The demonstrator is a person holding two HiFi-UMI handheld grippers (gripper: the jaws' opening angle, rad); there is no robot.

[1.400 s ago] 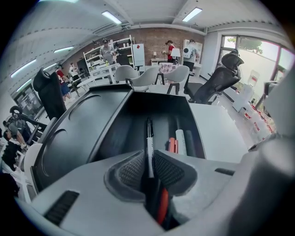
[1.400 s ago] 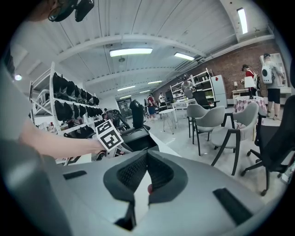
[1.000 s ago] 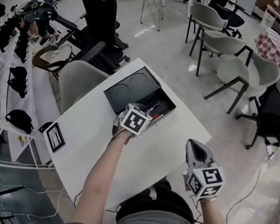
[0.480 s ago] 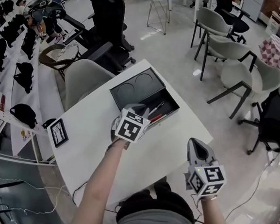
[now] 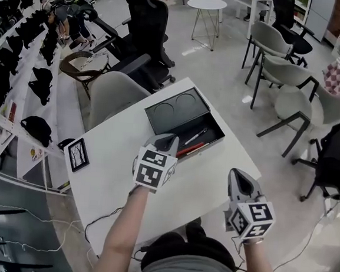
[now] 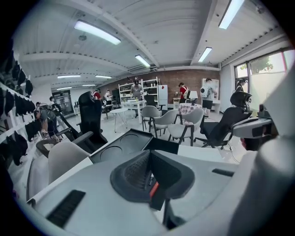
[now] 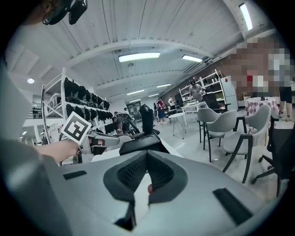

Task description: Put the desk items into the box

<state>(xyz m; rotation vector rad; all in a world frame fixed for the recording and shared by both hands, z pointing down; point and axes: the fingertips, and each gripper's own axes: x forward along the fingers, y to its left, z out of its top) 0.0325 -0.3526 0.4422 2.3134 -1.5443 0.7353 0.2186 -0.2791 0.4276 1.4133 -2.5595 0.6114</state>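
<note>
Your left hand-held gripper (image 5: 168,143) is pressed together and empty. The open box (image 5: 215,130) sits on the counter (image 5: 111,160) just ahead of it, pens (image 5: 191,148) inside. Your right hand-held gripper (image 5: 241,181) is closed too, holding nothing.

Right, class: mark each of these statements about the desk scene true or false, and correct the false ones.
1. The black box is open. True.
2. A red pen lies in the box. True.
3. The left gripper holds a pen in its tongs. False: the tongs are shut on nothing.
4. The picture frame is in the box. False: it is on the white table, apart from the box.
</note>
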